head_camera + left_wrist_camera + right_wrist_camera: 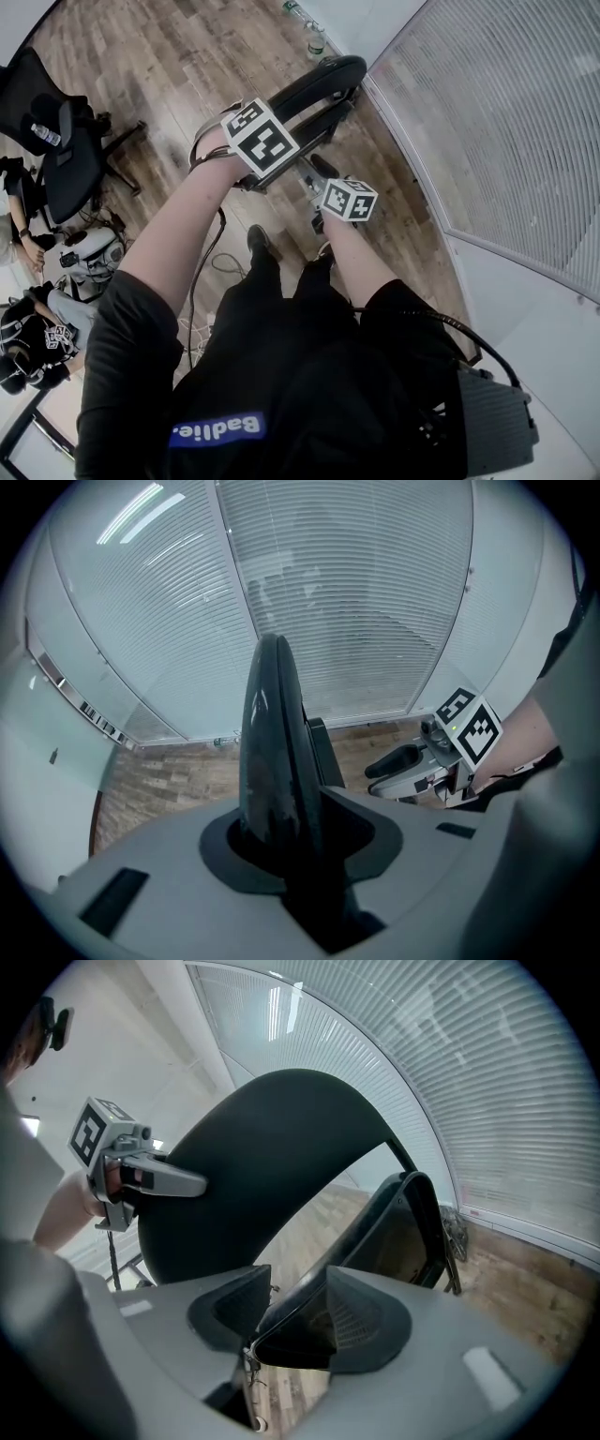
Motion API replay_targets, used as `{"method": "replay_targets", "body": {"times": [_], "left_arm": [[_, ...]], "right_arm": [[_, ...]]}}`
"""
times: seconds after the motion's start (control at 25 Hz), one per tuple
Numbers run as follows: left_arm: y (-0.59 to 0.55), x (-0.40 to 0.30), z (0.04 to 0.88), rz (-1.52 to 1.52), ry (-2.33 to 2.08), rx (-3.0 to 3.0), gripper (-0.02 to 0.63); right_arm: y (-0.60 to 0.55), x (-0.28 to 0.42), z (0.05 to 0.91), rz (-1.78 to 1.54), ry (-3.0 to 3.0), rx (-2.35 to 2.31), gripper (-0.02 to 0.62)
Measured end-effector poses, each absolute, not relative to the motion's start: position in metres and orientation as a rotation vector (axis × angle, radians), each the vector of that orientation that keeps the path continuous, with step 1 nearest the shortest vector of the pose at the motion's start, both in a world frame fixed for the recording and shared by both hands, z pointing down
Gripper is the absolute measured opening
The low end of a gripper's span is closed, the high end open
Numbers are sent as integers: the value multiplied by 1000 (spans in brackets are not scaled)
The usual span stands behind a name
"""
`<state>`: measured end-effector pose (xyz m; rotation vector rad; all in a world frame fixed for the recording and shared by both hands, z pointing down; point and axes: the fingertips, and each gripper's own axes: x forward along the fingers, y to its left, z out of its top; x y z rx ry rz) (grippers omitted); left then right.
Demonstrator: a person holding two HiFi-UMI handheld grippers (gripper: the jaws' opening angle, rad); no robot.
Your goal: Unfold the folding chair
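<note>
A black folding chair stands on the wooden floor in front of me, by the wall with the blinds. My left gripper is shut on the top edge of the backrest, which rises straight up between its pads. In the head view that gripper sits over the chair's near end. My right gripper is lower, at the seat. The seat's front rim runs between its pads, with a gap at the left pad, so it stands open. The backrest fills the view behind, with my left gripper on its edge.
The glass wall with blinds runs close along the chair's right. Bottles stand at its foot. An office chair carrying a water bottle stands at left, and people sit on the floor. Cables lie by my feet.
</note>
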<state>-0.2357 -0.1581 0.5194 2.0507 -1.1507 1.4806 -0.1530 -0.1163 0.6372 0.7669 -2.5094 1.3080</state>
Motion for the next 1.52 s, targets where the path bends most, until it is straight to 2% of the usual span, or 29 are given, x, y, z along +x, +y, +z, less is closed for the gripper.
{"method": "replay_targets", "body": {"times": [0.68,1.52], "left_arm": [[-159,-236,521,1484,-1148,2051,91],[-155,-235,520,1492,-1150,2057,91]], "right_arm": [[-153,-168,692,1460,-2398,908,178],[-165,-200,707,1604,-2383,921,181]]}}
